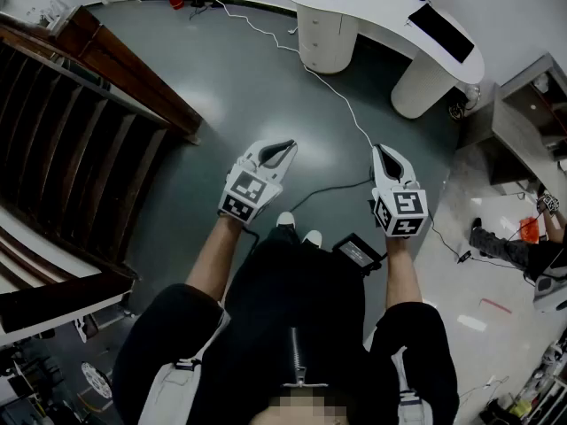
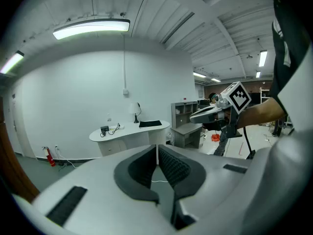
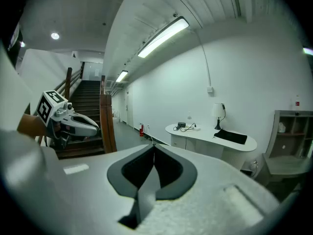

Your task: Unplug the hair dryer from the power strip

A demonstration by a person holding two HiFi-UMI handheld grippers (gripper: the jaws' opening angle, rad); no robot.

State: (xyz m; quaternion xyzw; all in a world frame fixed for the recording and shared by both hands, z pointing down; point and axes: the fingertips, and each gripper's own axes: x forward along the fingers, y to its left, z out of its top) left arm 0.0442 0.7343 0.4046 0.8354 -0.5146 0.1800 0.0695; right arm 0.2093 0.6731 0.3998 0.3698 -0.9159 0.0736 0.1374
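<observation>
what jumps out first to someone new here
The left tongs and right tongs, both shut and empty, are held out over a grey floor. A white cable runs across it past a curved white desk at the top; a dark wooden staircase fills the left.

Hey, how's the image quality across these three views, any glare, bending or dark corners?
Head view: soft patches of light glare on the grey floor, while the staircase side stays dim. Left gripper view: strong fisheye bending, black corners, and the ceiling lamp is blown out white. Right gripper view: the same curved walls and dark corners, with a bright light strip.
</observation>
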